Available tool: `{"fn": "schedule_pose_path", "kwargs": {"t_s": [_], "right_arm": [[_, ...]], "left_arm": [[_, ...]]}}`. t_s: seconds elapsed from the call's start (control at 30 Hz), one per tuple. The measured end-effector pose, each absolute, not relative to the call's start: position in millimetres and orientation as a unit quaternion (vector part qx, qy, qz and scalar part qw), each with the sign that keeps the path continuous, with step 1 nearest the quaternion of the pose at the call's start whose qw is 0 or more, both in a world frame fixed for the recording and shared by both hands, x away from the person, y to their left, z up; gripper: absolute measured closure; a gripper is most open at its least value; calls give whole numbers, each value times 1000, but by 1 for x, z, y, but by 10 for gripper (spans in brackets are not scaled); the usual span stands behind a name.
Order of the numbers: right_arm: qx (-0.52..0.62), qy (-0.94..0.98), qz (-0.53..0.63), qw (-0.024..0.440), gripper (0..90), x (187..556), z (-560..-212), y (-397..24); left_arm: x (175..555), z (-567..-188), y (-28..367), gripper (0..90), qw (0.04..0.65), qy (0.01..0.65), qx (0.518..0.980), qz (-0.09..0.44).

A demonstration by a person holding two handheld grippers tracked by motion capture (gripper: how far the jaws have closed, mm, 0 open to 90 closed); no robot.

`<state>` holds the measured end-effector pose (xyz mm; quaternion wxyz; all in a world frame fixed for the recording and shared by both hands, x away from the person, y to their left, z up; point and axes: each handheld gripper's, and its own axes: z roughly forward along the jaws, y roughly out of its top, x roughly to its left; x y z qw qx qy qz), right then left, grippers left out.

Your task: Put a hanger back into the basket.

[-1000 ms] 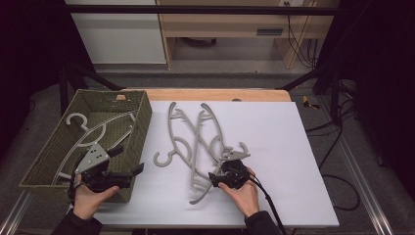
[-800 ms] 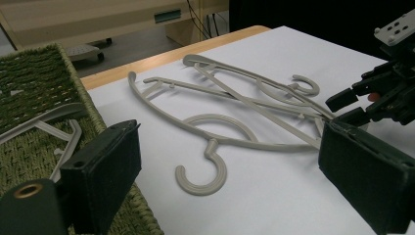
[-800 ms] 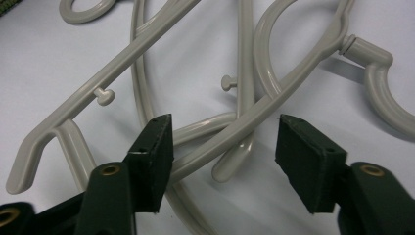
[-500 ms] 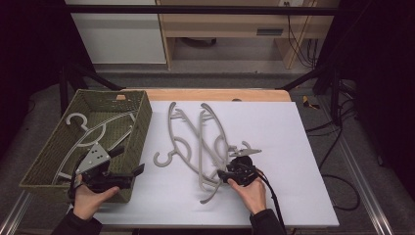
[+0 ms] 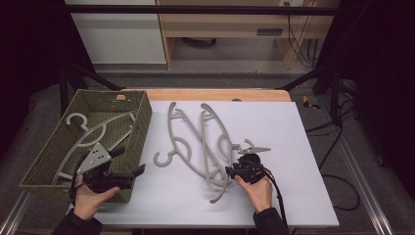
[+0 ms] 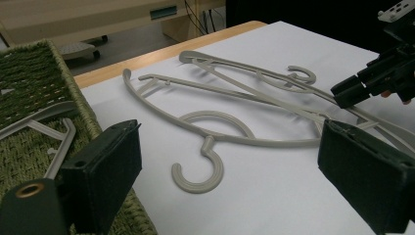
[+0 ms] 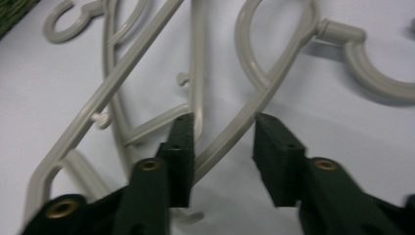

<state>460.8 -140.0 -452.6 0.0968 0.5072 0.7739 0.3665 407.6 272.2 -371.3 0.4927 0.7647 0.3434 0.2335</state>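
On the white table (image 5: 303, 147), toward its middle, lie two grey plastic hangers, overlapping: the left hanger (image 5: 177, 142) rests flat with its hook (image 6: 198, 176) open toward the near edge, and the right hanger (image 5: 220, 147) crosses it, its lower arm reaching toward the near edge. A green woven basket (image 5: 58, 147) sits at the table's left edge and holds more hangers (image 5: 93, 129), pale grey, lying inside against its floor. Left gripper (image 5: 138, 172): held in the person's left hand (image 5: 90, 198) at the basket's near right corner, just over its rim, jaws spread wide and holding nothing; in the left gripper view its two black pads frame the left hanger's hook without touching it. Right gripper (image 5: 229, 171): held in the right hand (image 5: 258, 190) near the middle of the table's near side, pointing left at the right hanger. In the right gripper view (image 7: 222, 142) the jaws stand apart, one on each side of a grey bar of that hanger; the left pad (image 7: 182, 147) lies close against the bar, the right pad (image 7: 276, 152) is clear of it. A black cable (image 5: 281, 205) trails from the right gripper toward the near edge.
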Motion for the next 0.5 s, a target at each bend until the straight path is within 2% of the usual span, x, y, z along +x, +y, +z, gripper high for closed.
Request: {"fn": "schedule_pose_path", "kwargs": {"t_s": [0.17,0.5], "right_arm": [[510,773,363,101,484,465,-459,-133],[532,766,352,75,556,469,-464,-135]], "left_arm": [[408,-372,271,85,490,341,768,232],[408,-372,270,87,490,340,769,232]]}}
